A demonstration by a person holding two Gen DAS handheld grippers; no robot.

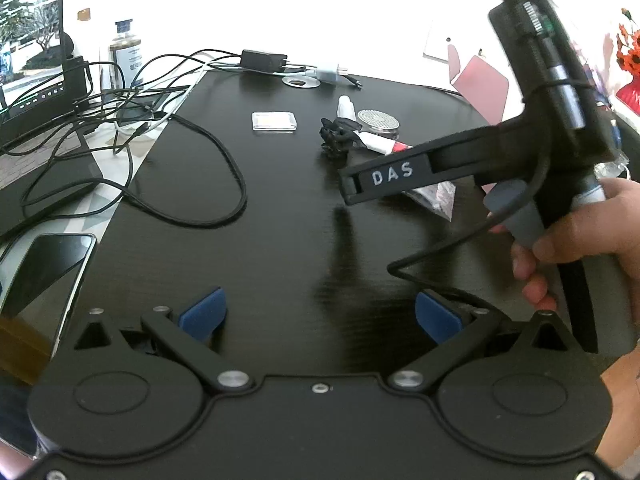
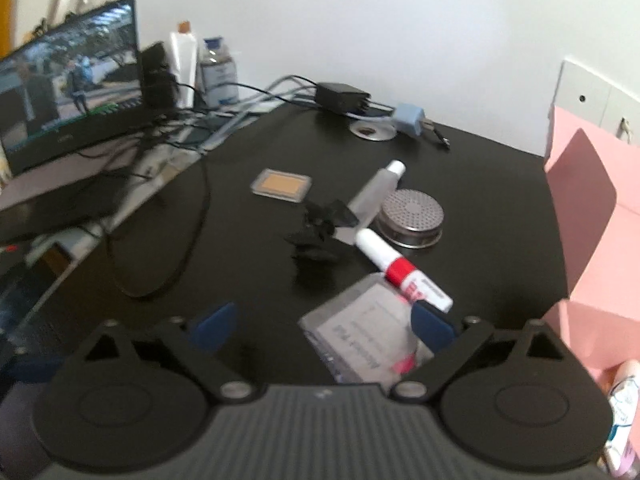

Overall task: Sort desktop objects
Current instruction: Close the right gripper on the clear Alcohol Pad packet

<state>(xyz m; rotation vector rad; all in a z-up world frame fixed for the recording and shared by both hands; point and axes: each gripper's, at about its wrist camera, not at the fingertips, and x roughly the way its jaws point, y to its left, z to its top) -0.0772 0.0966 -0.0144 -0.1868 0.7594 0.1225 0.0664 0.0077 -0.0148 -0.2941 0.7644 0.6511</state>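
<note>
1. While our right gripper (image 2: 324, 330) hangs with its blue pads spread wide and clamped on nothing, the clear plastic packet (image 2: 360, 340) lies flat on the desk between them, nearer the right pad (image 2: 434, 326). We judge it light, limp and slick, so it should be pinched across an edge, not pressed from above.
2. At about one o'clock, just past the packet, the red-and-white tube (image 2: 400, 268) lies with one end over the packet's corner. It looks rigid, round and light, likely to roll, so we would take it across its middle.
3. At twelve o'clock sits a black tangled piece (image 2: 316, 232), too blurred for us to name.
4. Beyond it lie a clear tube with a white cap (image 2: 374, 190) and, at one o'clock, a round metal perforated disc (image 2: 412, 216), which seems stiff, low and heavier, best gripped by its rim.
5. Our left gripper (image 1: 320, 316) also stands wide apart and empty over bare desk (image 1: 280, 220).
6. The desk is dark, smooth and glossy, so things may slide.
7. At eleven o'clock lies a small flat clear case (image 2: 282, 185).
8. Farther at ten o'clock are loose cables (image 2: 168, 216) and a lit laptop (image 2: 68, 76); at three o'clock stands a pink box (image 2: 592, 216); a white wall closes the room.
</note>
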